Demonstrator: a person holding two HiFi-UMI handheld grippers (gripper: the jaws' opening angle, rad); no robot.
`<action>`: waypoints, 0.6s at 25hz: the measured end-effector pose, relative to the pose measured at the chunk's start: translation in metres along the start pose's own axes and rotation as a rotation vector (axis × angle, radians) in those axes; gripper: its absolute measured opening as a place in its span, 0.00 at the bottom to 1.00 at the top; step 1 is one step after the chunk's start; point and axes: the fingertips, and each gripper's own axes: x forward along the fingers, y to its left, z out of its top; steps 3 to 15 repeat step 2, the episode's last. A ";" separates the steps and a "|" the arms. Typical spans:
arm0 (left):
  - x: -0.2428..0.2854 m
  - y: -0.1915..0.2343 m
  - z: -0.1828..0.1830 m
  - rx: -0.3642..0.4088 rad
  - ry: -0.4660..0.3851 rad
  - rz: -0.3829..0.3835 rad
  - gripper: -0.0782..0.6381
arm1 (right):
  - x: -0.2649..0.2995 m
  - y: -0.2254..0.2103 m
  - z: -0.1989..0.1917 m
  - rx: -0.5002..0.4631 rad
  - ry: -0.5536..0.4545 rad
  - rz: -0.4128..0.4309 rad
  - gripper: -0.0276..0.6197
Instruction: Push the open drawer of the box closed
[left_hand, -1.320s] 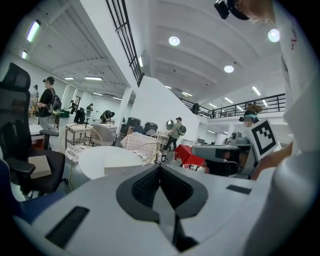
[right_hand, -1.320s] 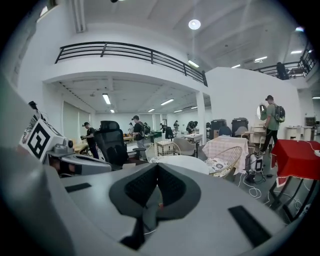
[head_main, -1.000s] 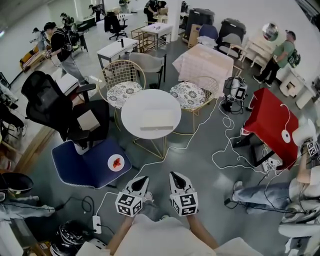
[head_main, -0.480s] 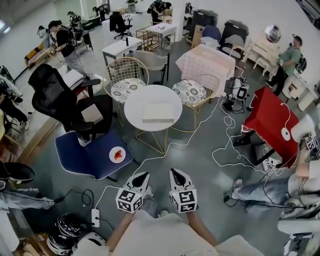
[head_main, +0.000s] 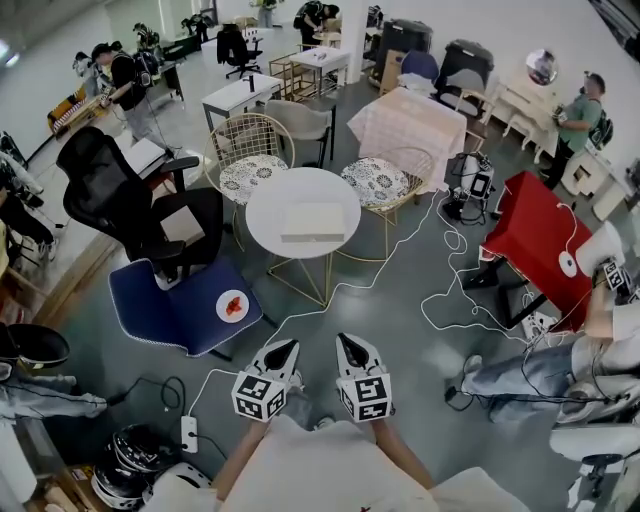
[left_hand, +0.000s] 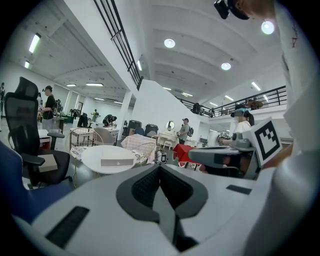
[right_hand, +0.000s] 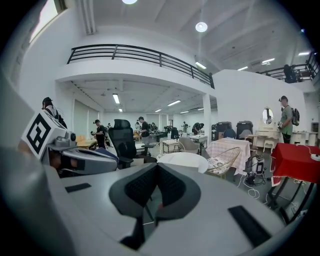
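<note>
Holding the left gripper (head_main: 283, 348) and the right gripper (head_main: 345, 343) low and side by side, tips pointing forward, each with its jaws pressed fully together and gripping nothing. Looking ahead to the box (head_main: 313, 222), lying flat near the middle of the round white table (head_main: 268, 205), well apart from both grippers. Failing to make out from here whether its drawer is standing out, or anything inside. Noticing a white plate (head_main: 222, 312) resting on the blue chair seat (head_main: 165, 305), carrying something small and red (head_main: 233, 306).
</note>
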 end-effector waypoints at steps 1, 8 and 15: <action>0.000 -0.001 0.000 0.000 -0.001 0.000 0.13 | -0.001 -0.001 -0.001 -0.001 0.002 -0.001 0.07; 0.000 -0.002 0.000 0.000 -0.002 0.000 0.13 | -0.002 -0.001 -0.001 -0.002 0.003 -0.003 0.07; 0.000 -0.002 0.000 0.000 -0.002 0.000 0.13 | -0.002 -0.001 -0.001 -0.002 0.003 -0.003 0.07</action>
